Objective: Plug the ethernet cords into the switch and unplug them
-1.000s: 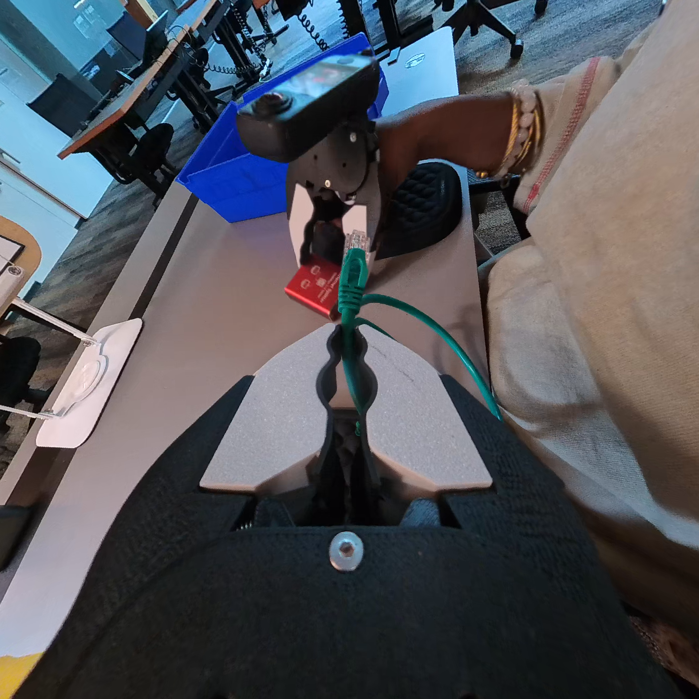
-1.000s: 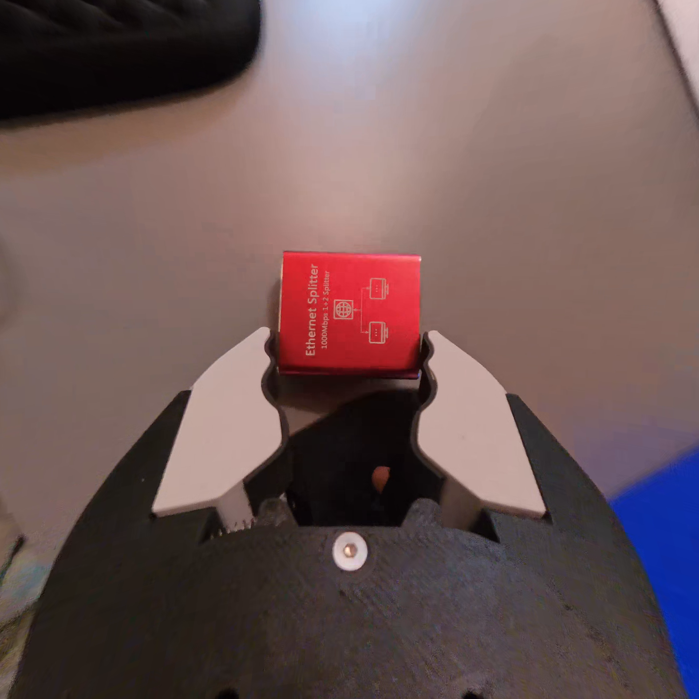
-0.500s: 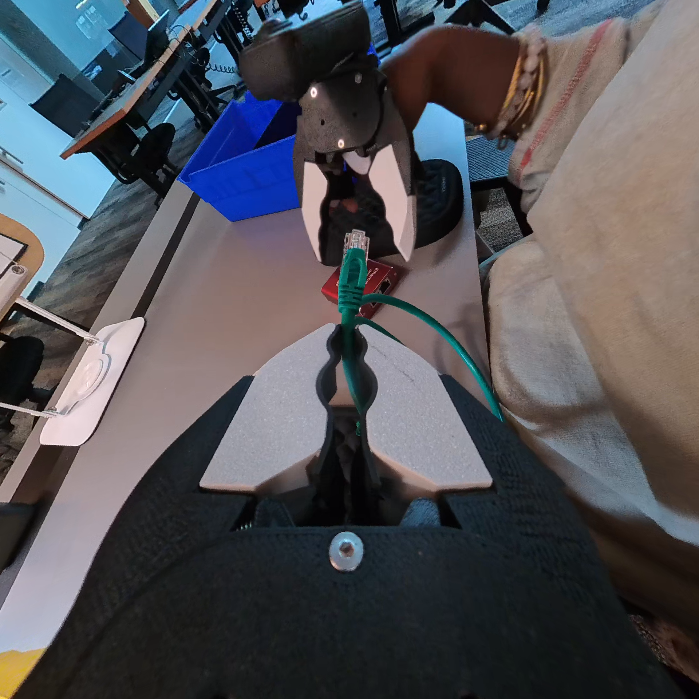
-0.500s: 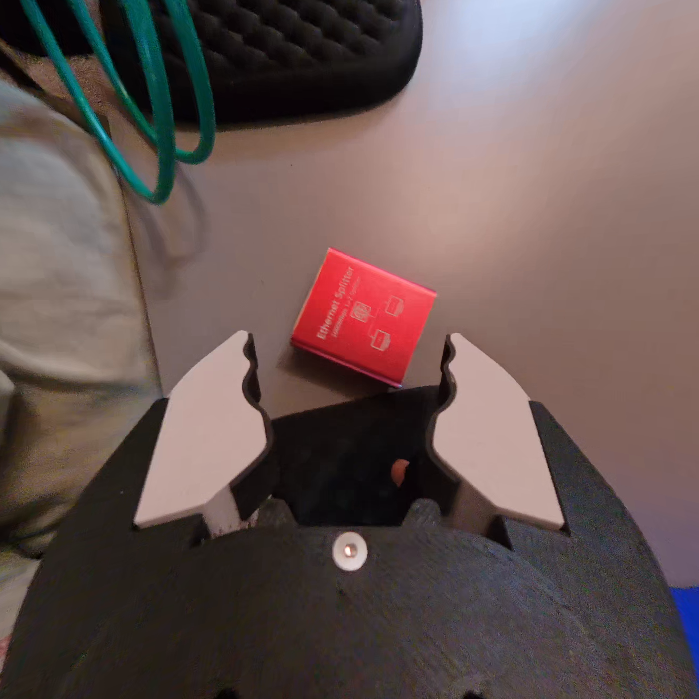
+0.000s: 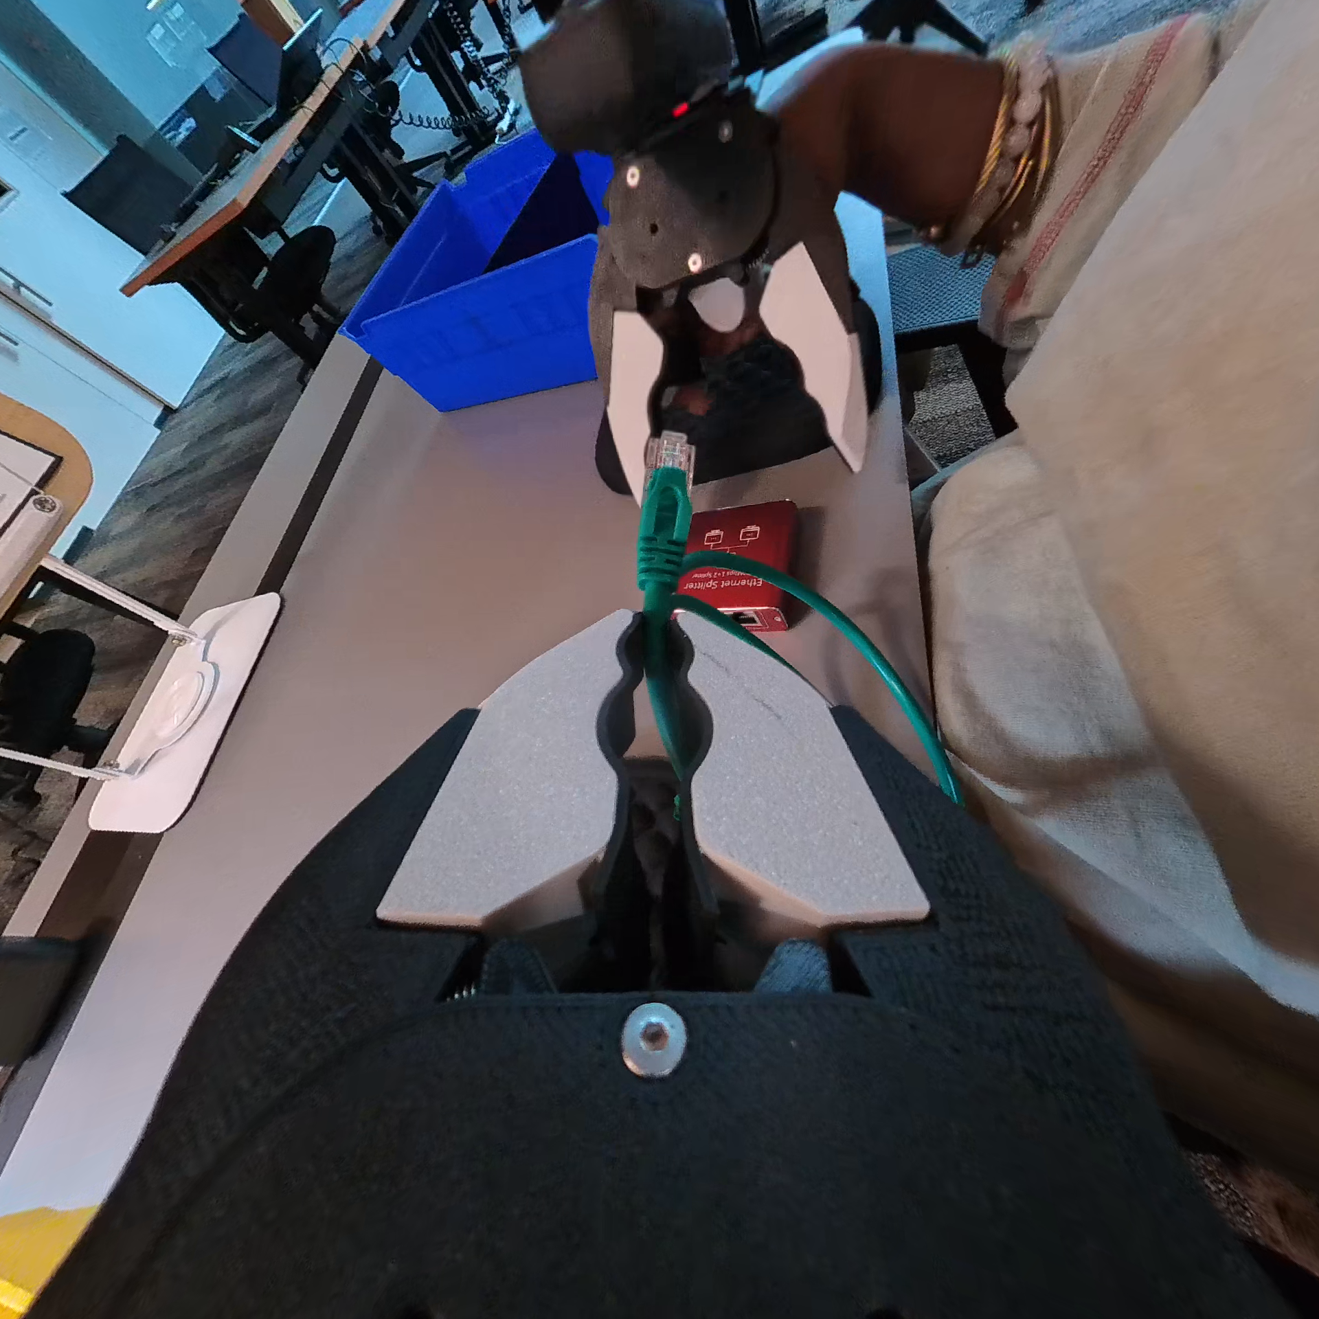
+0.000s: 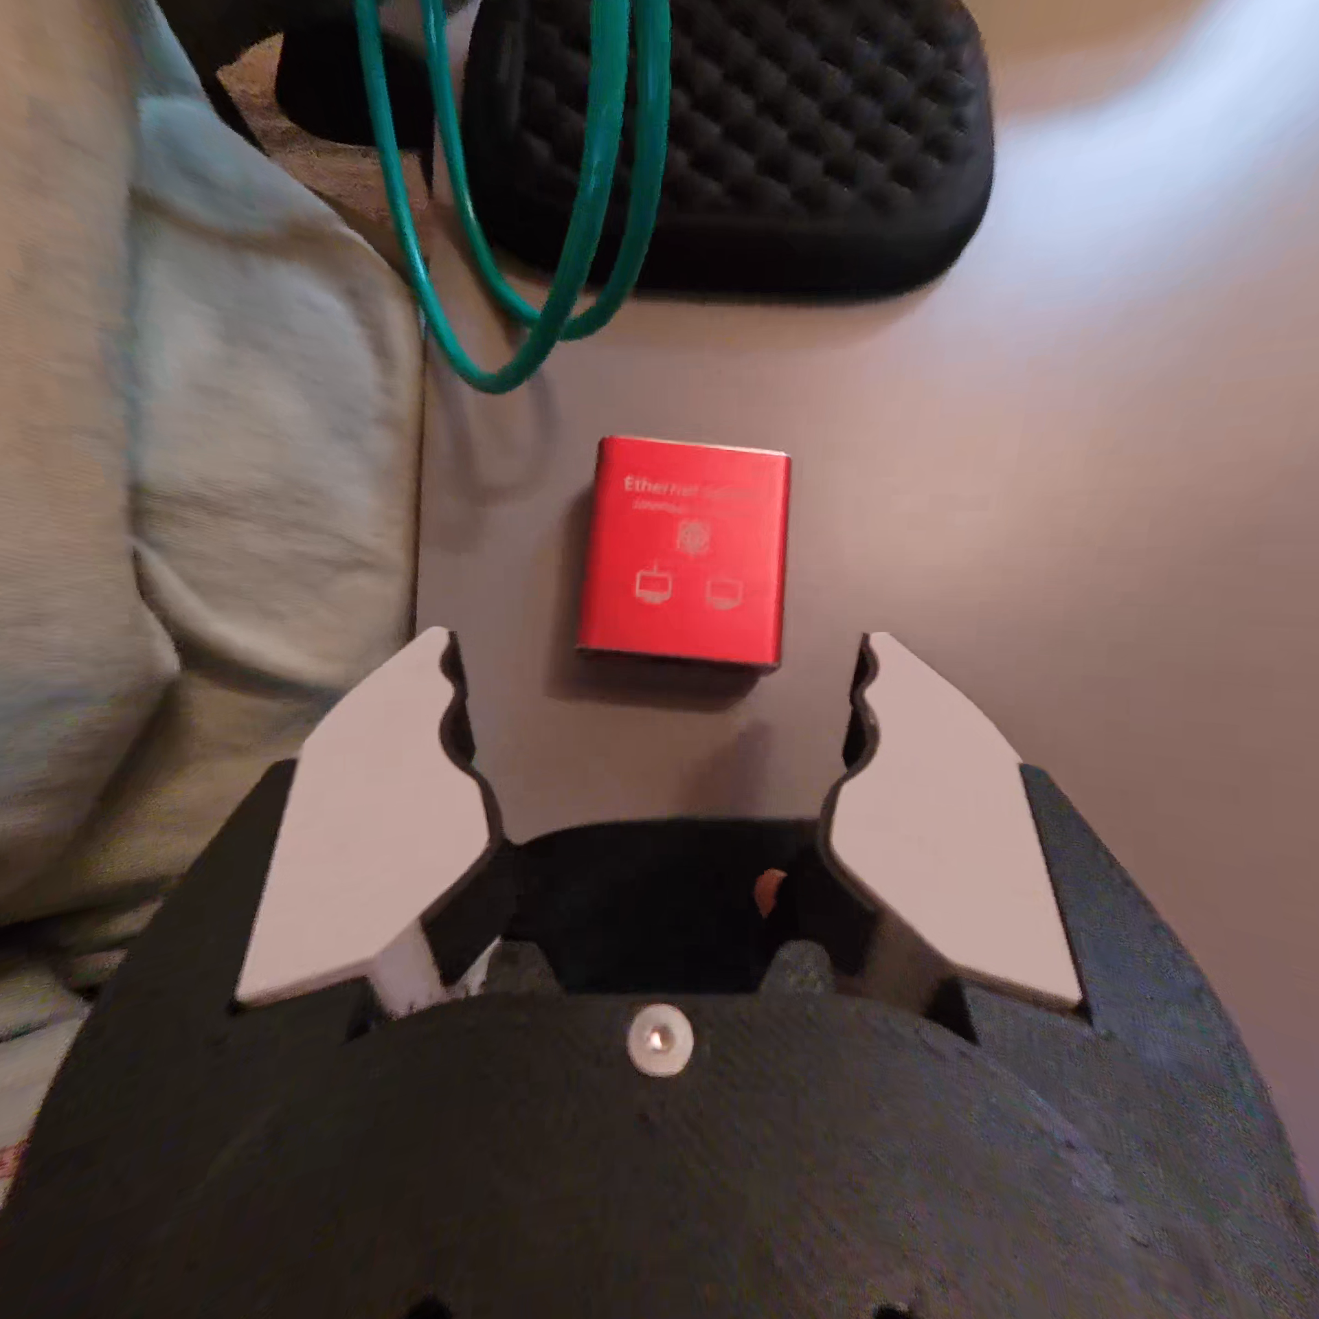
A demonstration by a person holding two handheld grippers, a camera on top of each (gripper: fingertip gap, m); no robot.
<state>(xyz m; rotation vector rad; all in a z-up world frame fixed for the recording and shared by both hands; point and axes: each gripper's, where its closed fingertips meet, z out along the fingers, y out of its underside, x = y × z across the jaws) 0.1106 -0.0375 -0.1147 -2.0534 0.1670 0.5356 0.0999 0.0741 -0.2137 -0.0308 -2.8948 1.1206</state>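
My left gripper (image 5: 655,628) is shut on a green ethernet cord (image 5: 662,542). Its clear plug (image 5: 669,451) sticks up past the fingertips. The small red switch (image 5: 742,564) lies flat on the grey table just beyond and right of the plug. In the right wrist view the red switch (image 6: 684,557) lies just ahead of my right gripper (image 6: 657,642), which is open and empty above it. The right gripper also shows in the left wrist view (image 5: 742,464), hovering over the switch. Loops of the green cord (image 6: 557,285) hang beyond the switch.
A blue bin (image 5: 485,314) stands at the table's far end. A black quilted pad (image 6: 771,143) lies beyond the switch. A white plate with a clear stand (image 5: 178,714) sits at the left edge. A person's beige clothing (image 5: 1142,571) borders the table on the right. The grippers' ends are close to 15 centimetres from one another.
My right gripper let go of the red switch, opened and lifted away. The switch now lies turned on the table. My left gripper held the cord still.
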